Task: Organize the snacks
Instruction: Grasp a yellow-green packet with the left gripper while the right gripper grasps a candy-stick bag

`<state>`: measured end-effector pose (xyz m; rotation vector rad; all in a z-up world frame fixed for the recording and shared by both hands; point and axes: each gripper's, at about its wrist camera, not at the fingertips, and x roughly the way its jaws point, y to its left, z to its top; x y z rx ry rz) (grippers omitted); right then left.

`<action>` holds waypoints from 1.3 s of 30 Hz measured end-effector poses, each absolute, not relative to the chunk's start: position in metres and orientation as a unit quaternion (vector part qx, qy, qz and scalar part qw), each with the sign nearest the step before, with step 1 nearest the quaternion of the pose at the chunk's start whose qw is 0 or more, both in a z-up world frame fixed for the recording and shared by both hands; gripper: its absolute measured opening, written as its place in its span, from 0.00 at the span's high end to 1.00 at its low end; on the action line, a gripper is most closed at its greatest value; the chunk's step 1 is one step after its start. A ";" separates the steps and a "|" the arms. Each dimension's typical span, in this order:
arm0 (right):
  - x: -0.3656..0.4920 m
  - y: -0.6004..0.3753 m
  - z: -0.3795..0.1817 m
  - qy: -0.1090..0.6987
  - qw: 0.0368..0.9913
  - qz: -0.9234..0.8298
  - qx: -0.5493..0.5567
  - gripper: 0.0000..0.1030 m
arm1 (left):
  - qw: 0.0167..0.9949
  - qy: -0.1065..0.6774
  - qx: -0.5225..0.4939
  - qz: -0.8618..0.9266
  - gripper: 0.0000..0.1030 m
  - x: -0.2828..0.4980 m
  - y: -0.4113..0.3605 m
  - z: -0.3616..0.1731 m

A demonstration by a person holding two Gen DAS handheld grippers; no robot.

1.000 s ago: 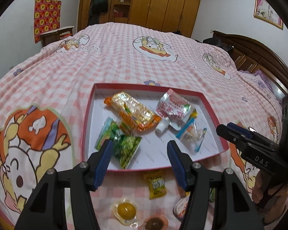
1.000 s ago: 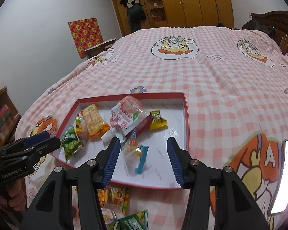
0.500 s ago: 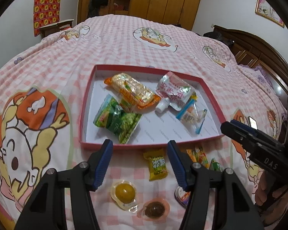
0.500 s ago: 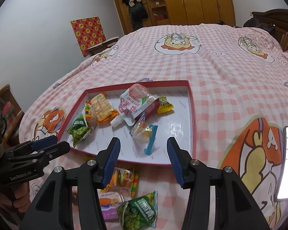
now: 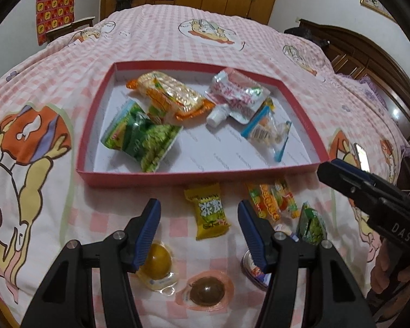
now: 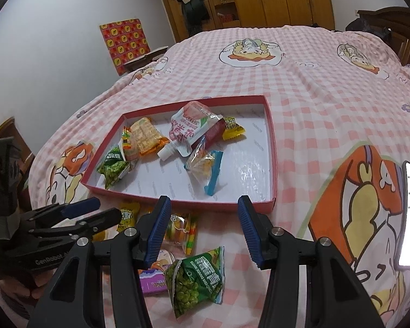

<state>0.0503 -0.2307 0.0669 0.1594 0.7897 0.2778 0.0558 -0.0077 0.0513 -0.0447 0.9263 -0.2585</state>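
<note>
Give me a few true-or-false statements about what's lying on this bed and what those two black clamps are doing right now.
1. The red tray already holds several snack packets. True.
2. The left gripper is squeezing the yellow candy. False: its jaws stand open, and the candy lies untouched on the bedspread between them.
3. The white pouch with a spout lies outside the tray. False: it lies inside the tray.
4. A green pea packet lies on the bedspread in front of the tray. True.
5. The right gripper is carrying a packet. False: its jaws are open with nothing between them.
</note>
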 end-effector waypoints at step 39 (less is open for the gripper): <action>0.051 -0.200 0.040 0.436 0.884 0.157 0.066 0.50 | 0.906 0.409 -0.006 -0.113 0.77 0.041 0.005 0.056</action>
